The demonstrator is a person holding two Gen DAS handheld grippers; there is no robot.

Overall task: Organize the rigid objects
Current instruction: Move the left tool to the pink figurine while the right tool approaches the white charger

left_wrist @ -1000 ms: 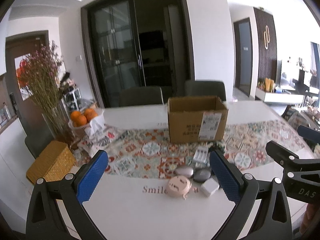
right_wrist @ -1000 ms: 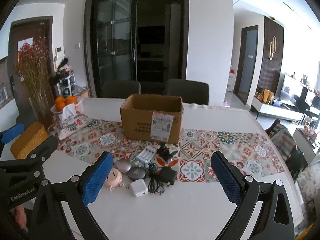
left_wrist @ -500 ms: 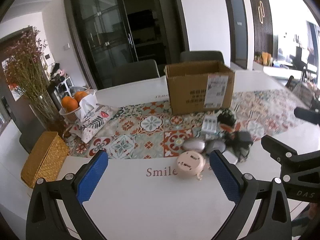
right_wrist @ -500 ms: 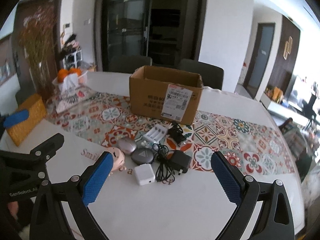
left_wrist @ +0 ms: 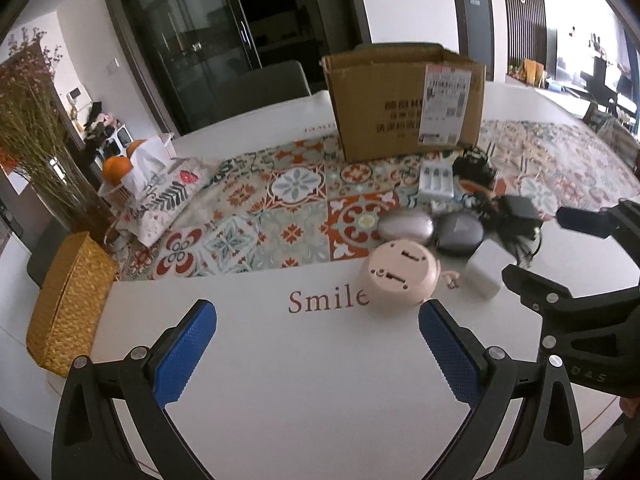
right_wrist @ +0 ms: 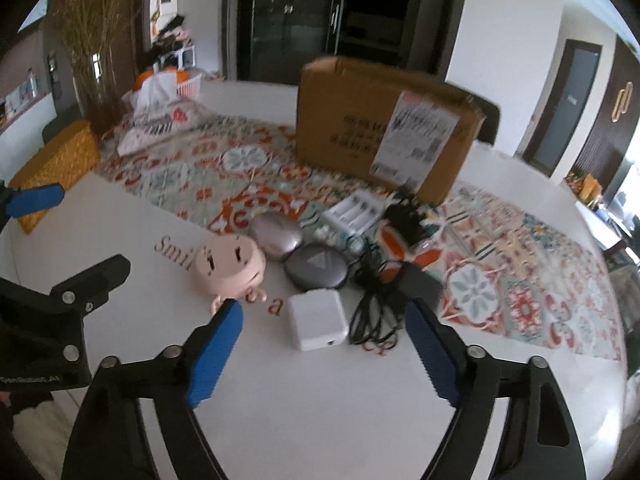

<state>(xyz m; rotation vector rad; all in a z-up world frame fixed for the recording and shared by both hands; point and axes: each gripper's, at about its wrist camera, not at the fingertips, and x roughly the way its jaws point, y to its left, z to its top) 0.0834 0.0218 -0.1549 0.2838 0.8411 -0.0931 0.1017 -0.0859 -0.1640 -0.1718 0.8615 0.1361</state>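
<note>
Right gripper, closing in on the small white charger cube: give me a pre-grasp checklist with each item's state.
1. Right gripper free of any load: ok, nothing is between its pads; the jaws have just been closing partway.
2. White charger cube lined up with the gap: ok, it lies just ahead, roughly centred.
3. Gap wider than the cube: ok.
4. Black cable bundle clear of the cube: not ok, it lies right against the cube's right side.
5. Left gripper out of the way: ok, open and empty, off to the left near the pink round toy.
6. Cardboard box open on top: ok.
</note>
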